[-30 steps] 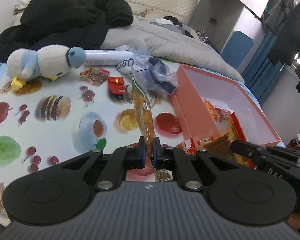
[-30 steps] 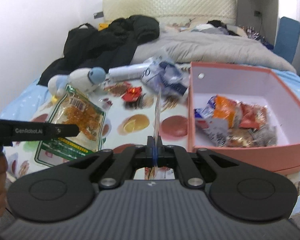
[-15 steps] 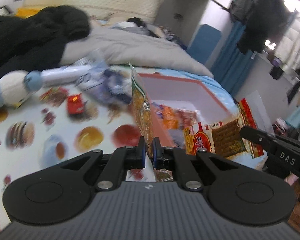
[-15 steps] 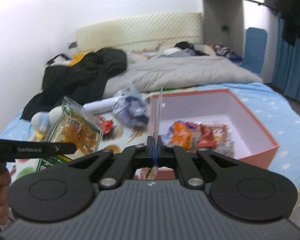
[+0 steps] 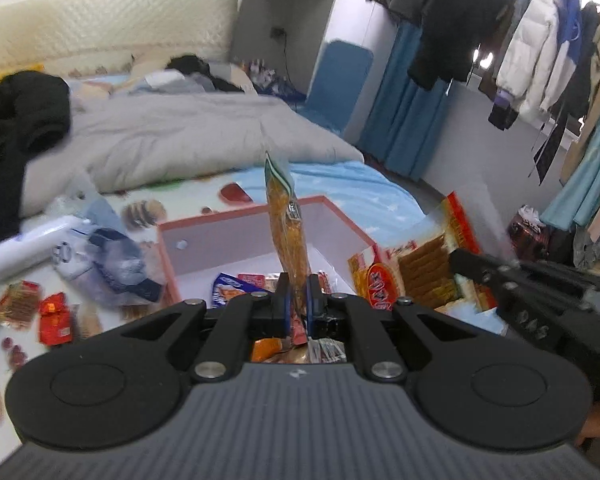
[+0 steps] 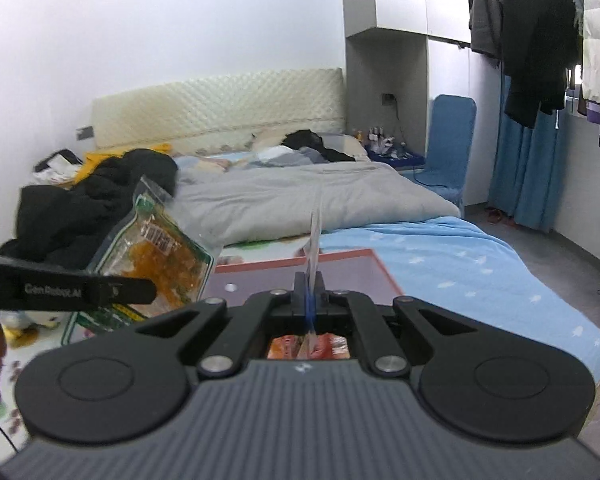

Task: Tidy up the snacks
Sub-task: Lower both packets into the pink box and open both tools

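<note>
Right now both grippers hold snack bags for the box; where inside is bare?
The pink box is bare along its far wall. Its near end is crowded with packets. Left of it, loose snacks crowd the cloth.

Box (image 5: 236, 216) far half free; snack pile (image 5: 256, 284) near wall.

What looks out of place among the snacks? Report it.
Several packets still lie loose on the printed sheet left of the pink box: a red packet and a blue-and-clear bag. Nothing looks spilled or torn.
</note>
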